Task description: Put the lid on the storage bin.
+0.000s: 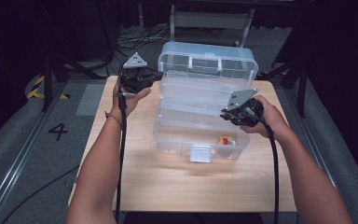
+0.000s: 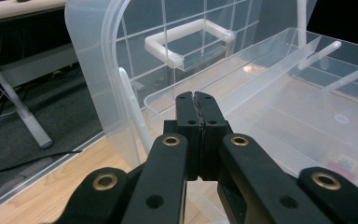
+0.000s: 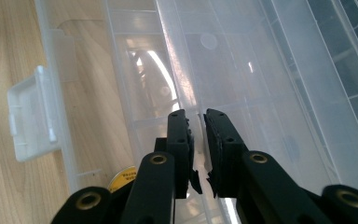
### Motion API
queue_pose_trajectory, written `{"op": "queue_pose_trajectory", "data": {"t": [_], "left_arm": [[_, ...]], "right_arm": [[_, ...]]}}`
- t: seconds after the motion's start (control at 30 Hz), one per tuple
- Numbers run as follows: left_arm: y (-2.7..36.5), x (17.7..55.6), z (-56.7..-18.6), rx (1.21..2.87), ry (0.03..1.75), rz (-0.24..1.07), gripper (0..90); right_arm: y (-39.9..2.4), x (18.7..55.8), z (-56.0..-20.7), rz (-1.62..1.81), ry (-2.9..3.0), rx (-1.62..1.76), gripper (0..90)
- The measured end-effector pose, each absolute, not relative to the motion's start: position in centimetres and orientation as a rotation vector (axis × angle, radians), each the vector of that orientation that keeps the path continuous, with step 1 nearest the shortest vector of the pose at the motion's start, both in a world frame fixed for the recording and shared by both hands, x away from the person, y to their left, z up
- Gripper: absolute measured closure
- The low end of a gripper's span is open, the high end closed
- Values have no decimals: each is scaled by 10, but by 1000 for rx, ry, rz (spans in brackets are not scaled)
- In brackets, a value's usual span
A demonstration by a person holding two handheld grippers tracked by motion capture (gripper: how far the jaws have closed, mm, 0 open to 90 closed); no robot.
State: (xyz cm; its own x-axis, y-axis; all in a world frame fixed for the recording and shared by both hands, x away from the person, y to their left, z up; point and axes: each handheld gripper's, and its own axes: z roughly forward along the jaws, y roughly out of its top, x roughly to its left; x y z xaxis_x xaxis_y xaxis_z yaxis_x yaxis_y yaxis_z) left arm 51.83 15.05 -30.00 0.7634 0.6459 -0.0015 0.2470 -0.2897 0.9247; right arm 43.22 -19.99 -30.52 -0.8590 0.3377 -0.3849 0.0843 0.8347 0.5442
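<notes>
Clear box point(image 1: 200, 126) sits mid-worktop point(image 1: 168, 182), lid point(image 1: 207, 63) up at rear, front latch point(image 1: 200, 153) hanging down. Inner tray point(image 2: 279, 107) raised; small yellow item point(image 1: 225, 140) on box floor. Right hand-held gripper point(image 3: 196, 122): jaws nearly closed, pinching tray edge. Left hand-held gripper point(image 2: 196, 109): jaws fully closed, empty, near lid's left side.

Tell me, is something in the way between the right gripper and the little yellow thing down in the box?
Yes. The clear inner tray sits across the box under the right gripper, whose jaws seem to pinch its edge. The yellow thing lies below, at the box's front.
</notes>
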Motion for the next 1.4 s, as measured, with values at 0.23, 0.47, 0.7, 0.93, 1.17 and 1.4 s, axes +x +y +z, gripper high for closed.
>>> {"op": "queue_pose_trajectory", "data": {"t": [0.23,0.47,0.7,0.93,1.17,1.4], "left_arm": [[149,519,-295,1858,690,463,900],[150,517,-286,1855,690,488,900],[151,515,-288,1855,695,477,900],[153,510,-290,1860,689,477,900],[153,504,-291,1880,672,496,900],[149,494,-294,1873,658,510,899]], "right_arm": [[-199,429,-306,699,2540,294,810],[-199,426,-309,710,2537,300,808],[-198,421,-312,709,2553,284,805],[-198,419,-314,703,2557,290,796],[-198,418,-314,699,2559,294,790],[-203,416,-317,779,2562,344,765]]}}
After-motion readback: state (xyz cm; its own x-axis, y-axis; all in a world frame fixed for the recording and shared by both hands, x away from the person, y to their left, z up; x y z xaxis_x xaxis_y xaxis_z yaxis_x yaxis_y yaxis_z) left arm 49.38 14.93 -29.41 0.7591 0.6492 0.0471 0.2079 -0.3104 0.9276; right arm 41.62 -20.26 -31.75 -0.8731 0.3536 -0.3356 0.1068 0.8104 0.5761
